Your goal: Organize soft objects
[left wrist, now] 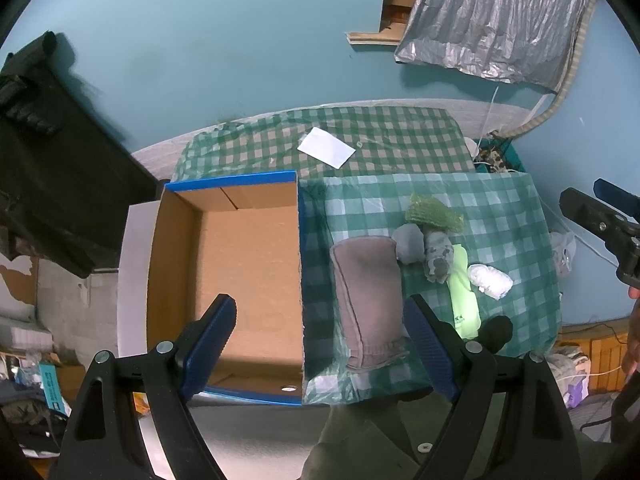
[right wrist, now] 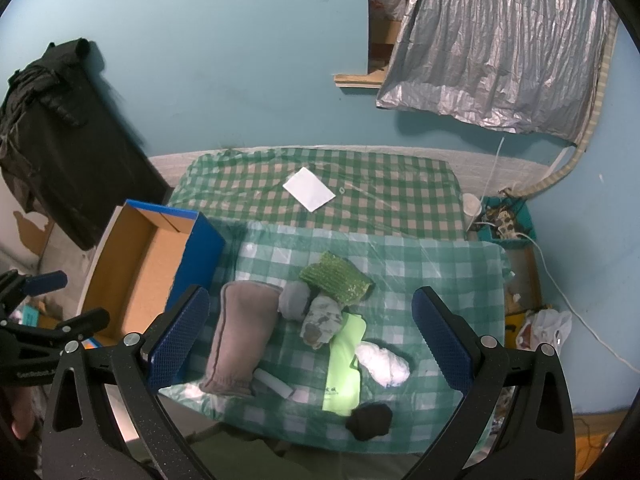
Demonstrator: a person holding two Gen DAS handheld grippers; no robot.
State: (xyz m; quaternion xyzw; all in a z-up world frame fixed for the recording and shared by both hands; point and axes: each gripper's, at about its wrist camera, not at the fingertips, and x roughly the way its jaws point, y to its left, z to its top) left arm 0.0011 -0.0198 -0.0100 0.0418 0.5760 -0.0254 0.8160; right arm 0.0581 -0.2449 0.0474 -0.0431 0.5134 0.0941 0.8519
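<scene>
An open cardboard box (left wrist: 248, 264) with blue edges stands left of a green checked cloth (left wrist: 504, 216). On the cloth lie a folded grey-brown cloth (left wrist: 368, 292), a grey ball (left wrist: 408, 242), a patterned grey sock roll (left wrist: 438, 256), a green mesh sponge (left wrist: 434, 214), a lime green cloth (left wrist: 464, 300), a white bundle (left wrist: 490, 280) and a black bundle (left wrist: 496, 330). They also show in the right wrist view: grey-brown cloth (right wrist: 240, 340), lime cloth (right wrist: 344, 368), white bundle (right wrist: 384, 364), black bundle (right wrist: 370, 420). My left gripper (left wrist: 320, 344) is open above the box edge. My right gripper (right wrist: 308, 340) is open above the pile.
A white card (left wrist: 326, 147) lies on a second checked cloth (left wrist: 400, 132) behind. A black garment (left wrist: 52, 152) hangs at left. A silver sheet (left wrist: 492, 20) hangs on the blue wall. A small teal bin (right wrist: 506, 224) with cables stands at right.
</scene>
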